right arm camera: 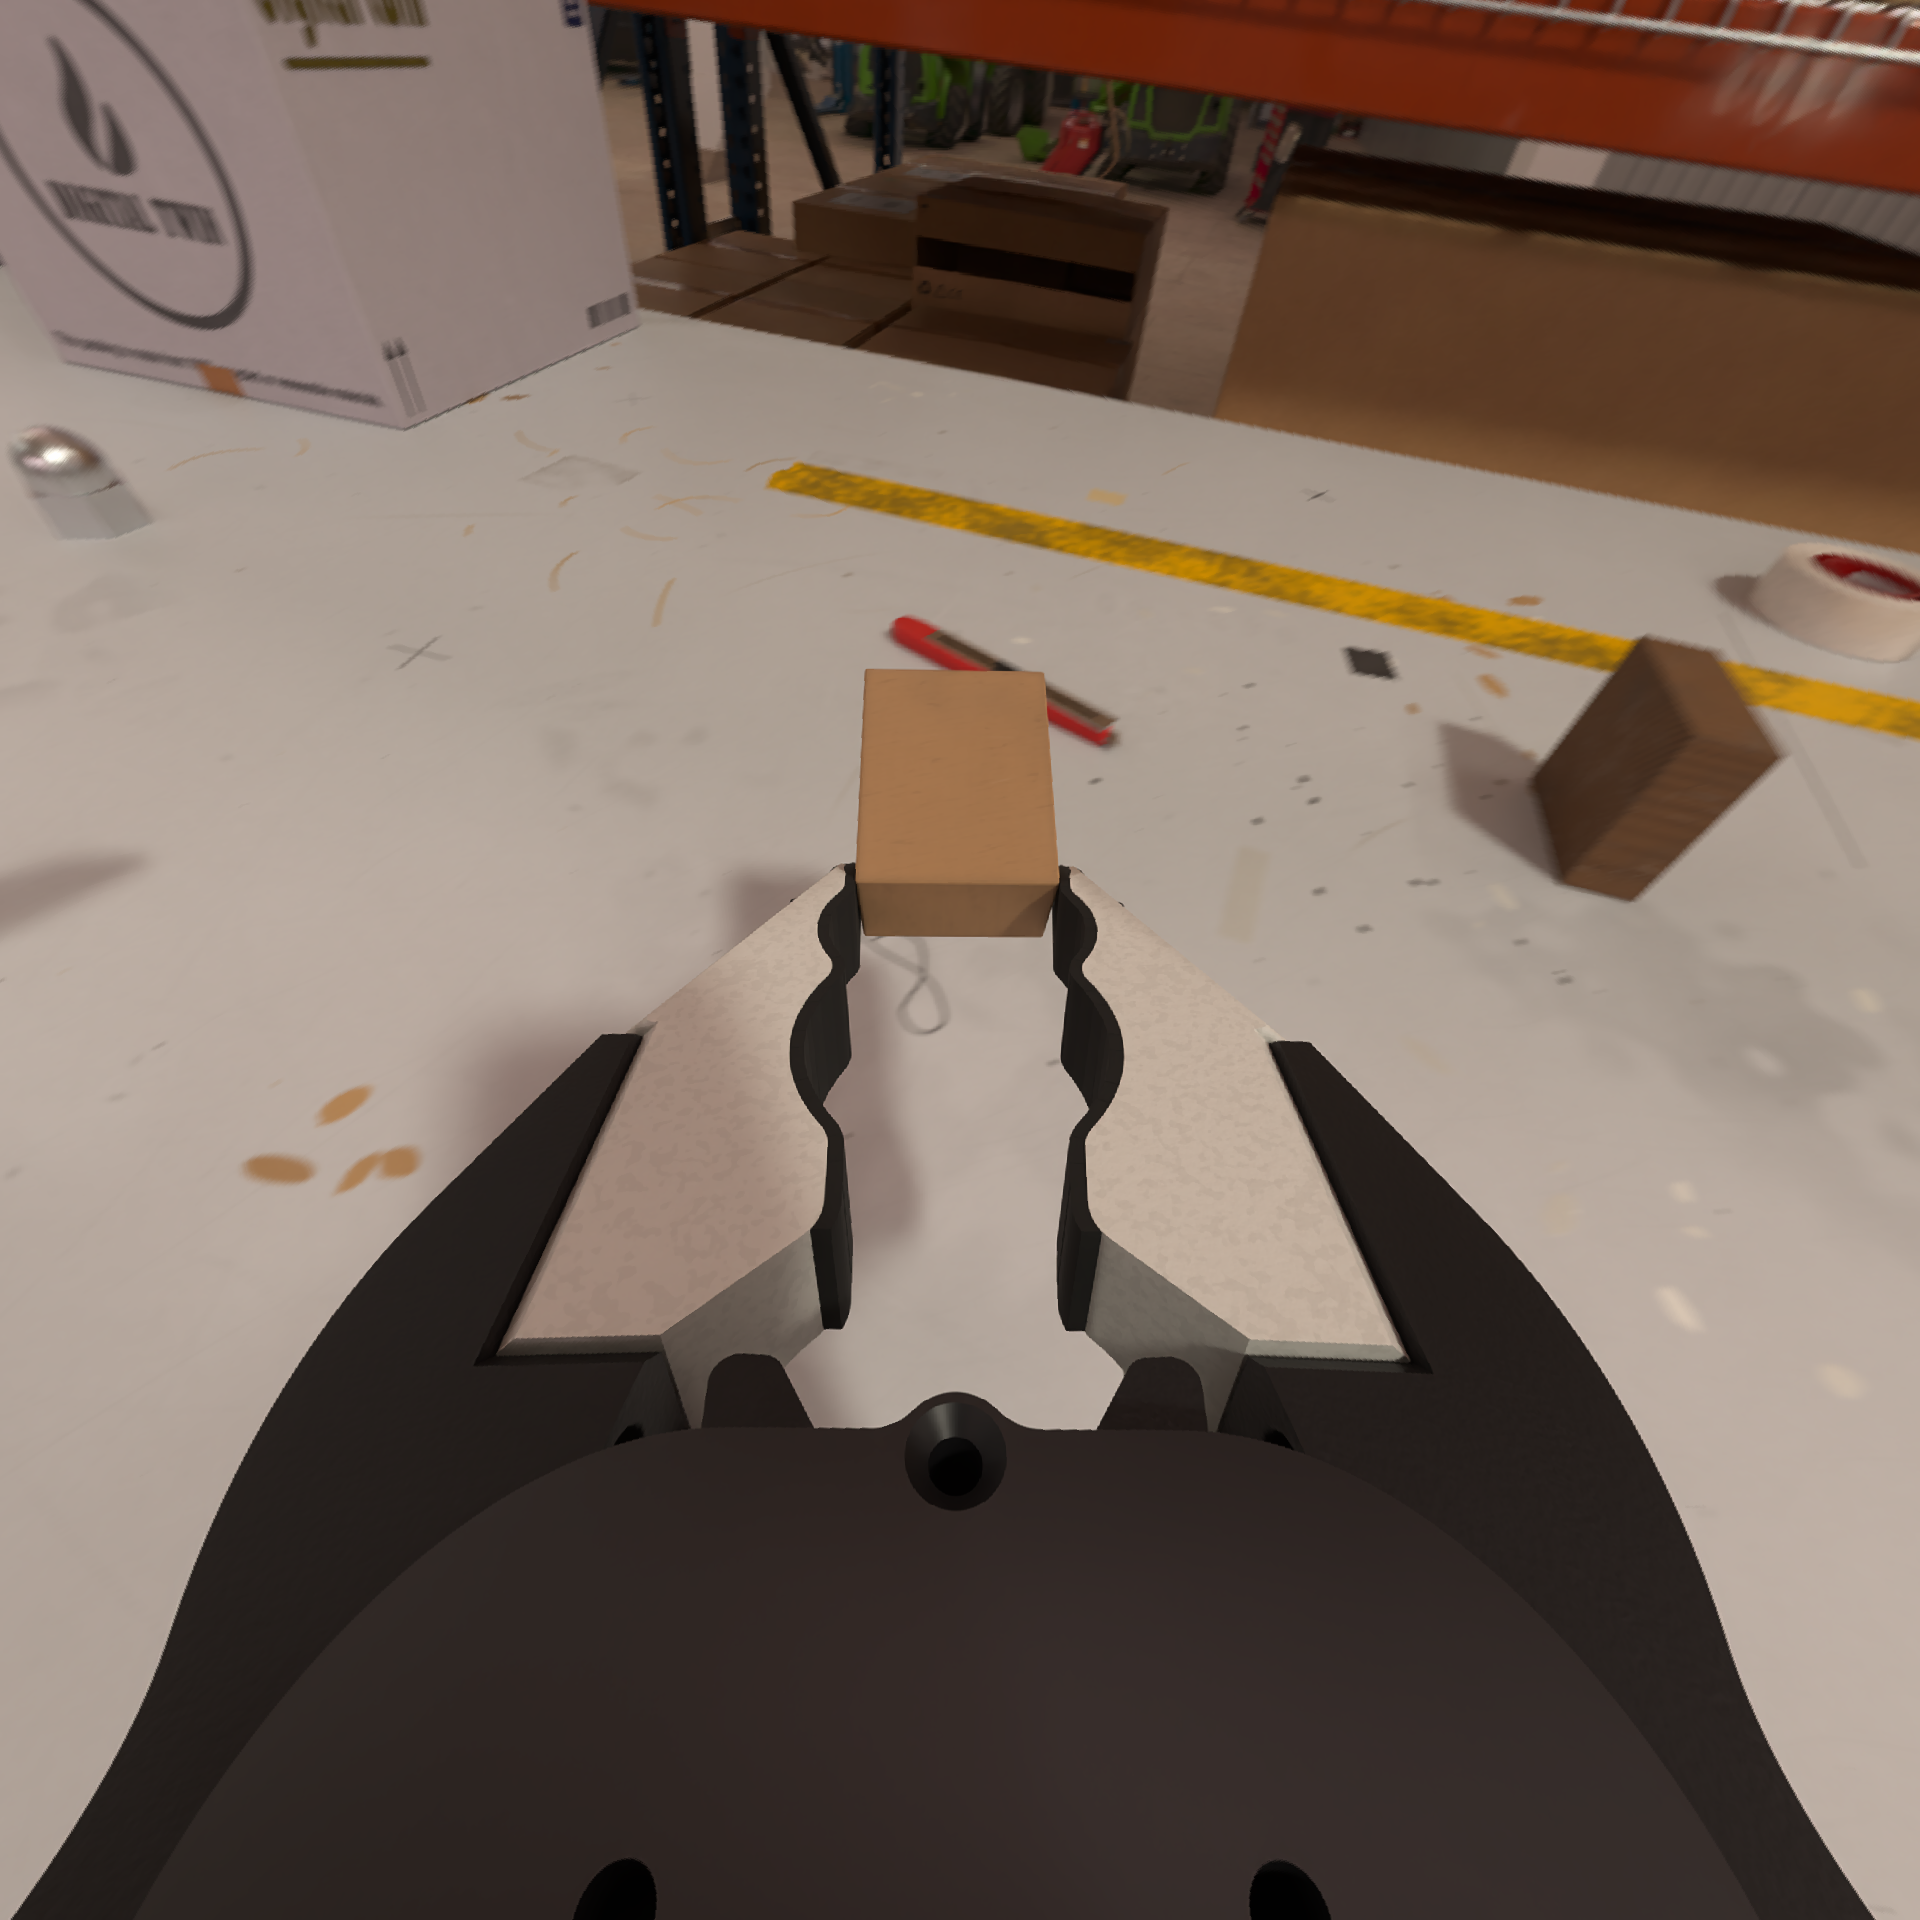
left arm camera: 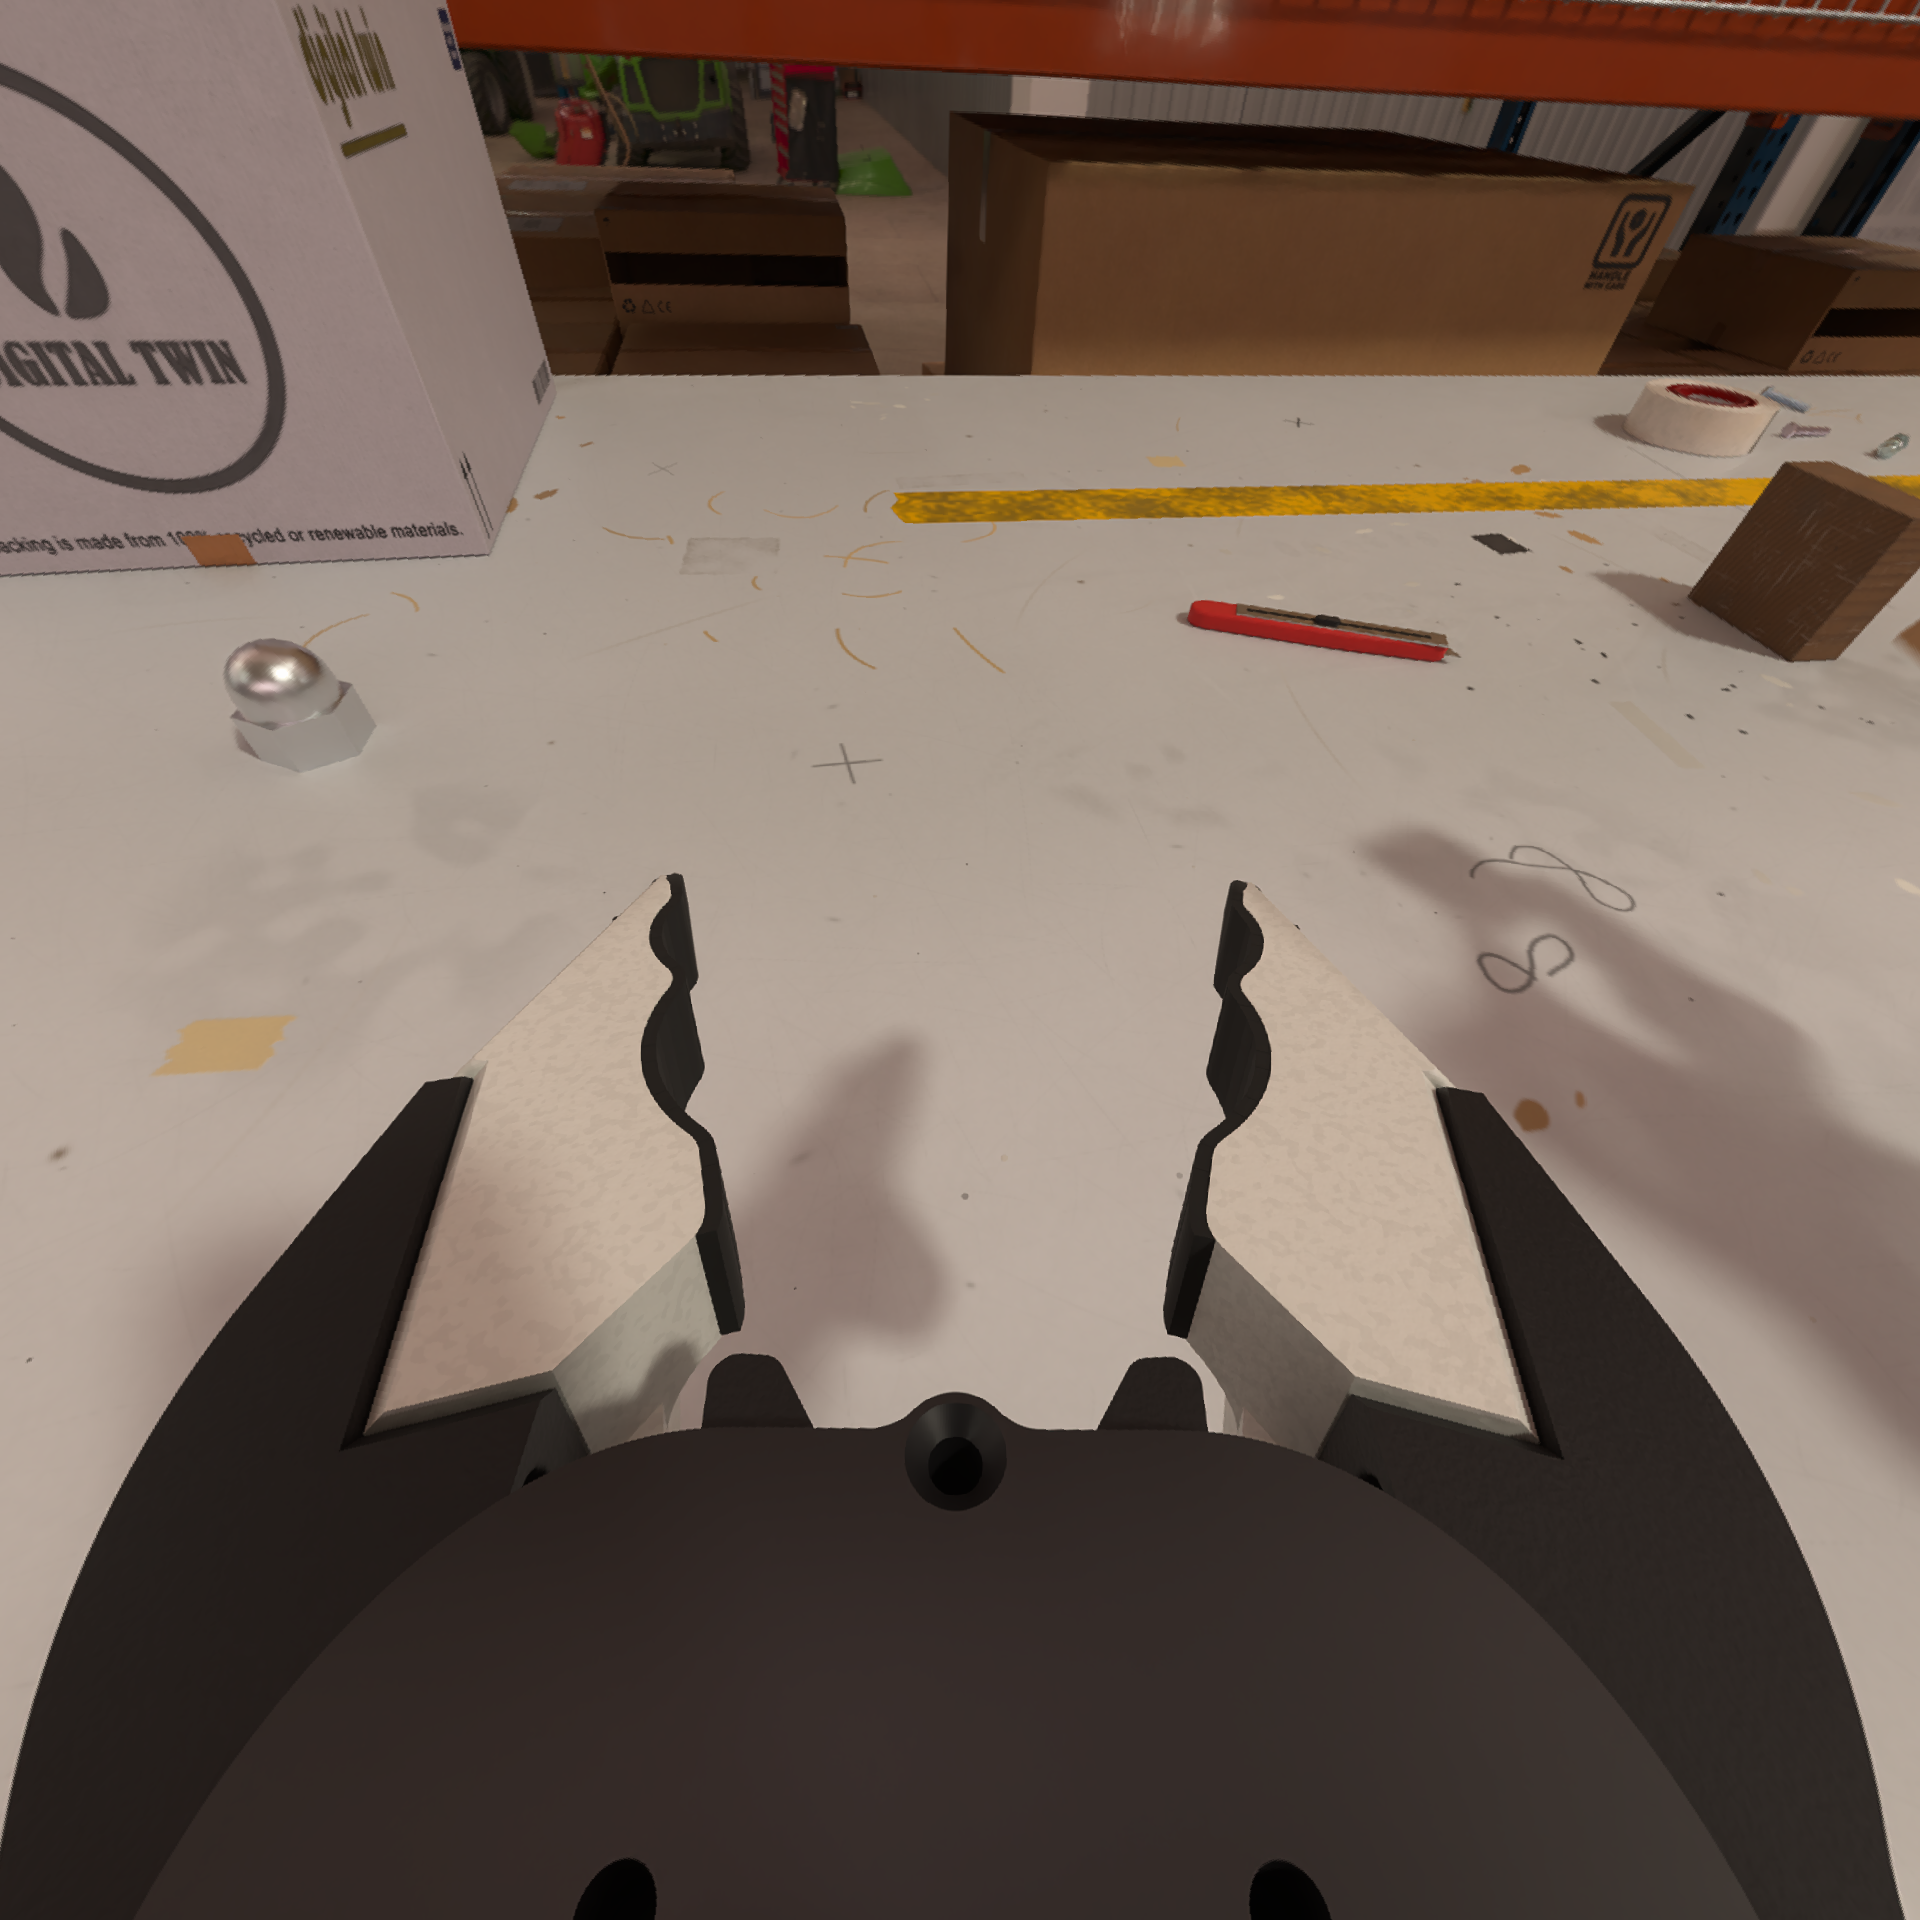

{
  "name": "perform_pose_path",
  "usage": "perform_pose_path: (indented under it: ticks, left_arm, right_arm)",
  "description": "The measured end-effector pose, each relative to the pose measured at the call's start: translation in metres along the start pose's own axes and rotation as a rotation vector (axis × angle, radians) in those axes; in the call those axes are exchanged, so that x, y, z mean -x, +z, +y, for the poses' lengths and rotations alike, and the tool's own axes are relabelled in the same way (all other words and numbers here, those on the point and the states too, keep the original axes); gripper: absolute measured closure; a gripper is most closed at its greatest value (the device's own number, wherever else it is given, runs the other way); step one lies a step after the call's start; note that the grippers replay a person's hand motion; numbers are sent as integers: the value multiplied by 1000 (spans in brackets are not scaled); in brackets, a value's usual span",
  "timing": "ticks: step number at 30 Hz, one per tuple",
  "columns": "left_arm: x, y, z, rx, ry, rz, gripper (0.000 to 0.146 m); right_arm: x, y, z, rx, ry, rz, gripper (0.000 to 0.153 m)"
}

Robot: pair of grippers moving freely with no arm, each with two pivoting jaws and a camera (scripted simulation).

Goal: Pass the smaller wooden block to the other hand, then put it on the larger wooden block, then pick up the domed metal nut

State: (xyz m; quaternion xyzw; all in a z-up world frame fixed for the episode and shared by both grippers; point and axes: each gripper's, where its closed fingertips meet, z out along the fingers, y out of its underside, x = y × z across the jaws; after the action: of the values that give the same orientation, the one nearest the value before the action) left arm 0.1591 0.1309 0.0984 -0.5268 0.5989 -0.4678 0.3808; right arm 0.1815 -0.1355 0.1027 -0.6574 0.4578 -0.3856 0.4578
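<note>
My right gripper (right arm camera: 956, 883) is shut on the smaller, light wooden block (right arm camera: 954, 790), held at the fingertips above the table. The larger, dark wooden block (right arm camera: 1652, 769) lies on the table to the right and ahead of it, and shows at the right edge of the left wrist view (left arm camera: 1818, 561). The domed metal nut (left arm camera: 291, 701) stands on the table at the far left, also seen in the right wrist view (right arm camera: 68, 483). My left gripper (left arm camera: 954, 883) is open and empty above bare table.
A red utility knife (left arm camera: 1320, 629) lies mid-table, partly behind the held block in the right wrist view (right arm camera: 1070, 712). A white carton (left arm camera: 208, 291) stands back left. A tape roll (left arm camera: 1699, 416) sits back right. A yellow stripe (left arm camera: 1299, 502) crosses the table.
</note>
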Motion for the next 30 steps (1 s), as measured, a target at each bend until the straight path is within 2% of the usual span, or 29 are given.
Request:
perform_pose_path:
  ticks: [3, 8, 11, 14, 18, 22, 30]
  left_arm:
    - [-3, 2, 2, 8, 5, 13, 46]
    - [-7, 4, 6, 24, 9, 34, 47]
    - [-10, 4, 8, 34, 6, 48, 48]
    - [-11, 3, 8, 31, 19, 48, 49]
    - [-10, 2, 6, 26, 27, 45, 51]
    - [-10, 1, 4, 21, 44, 41, 52]
    - [-14, 2, 7, 31, 63, 53, 54]
  right_arm:
    - [-43, 2, -21, 0, -8, 61, 116]
    - [-143, 21, -52, 54, -29, 188, 116]
    - [-197, 46, -52, 123, -26, 240, 116]
    - [-234, 73, -44, 188, -11, 246, 116]
    - [-256, 110, -27, 273, 10, 216, 116]
    - [-263, 139, -10, 353, 31, 189, 116]
    - [-265, 155, 7, 444, 62, 182, 116]
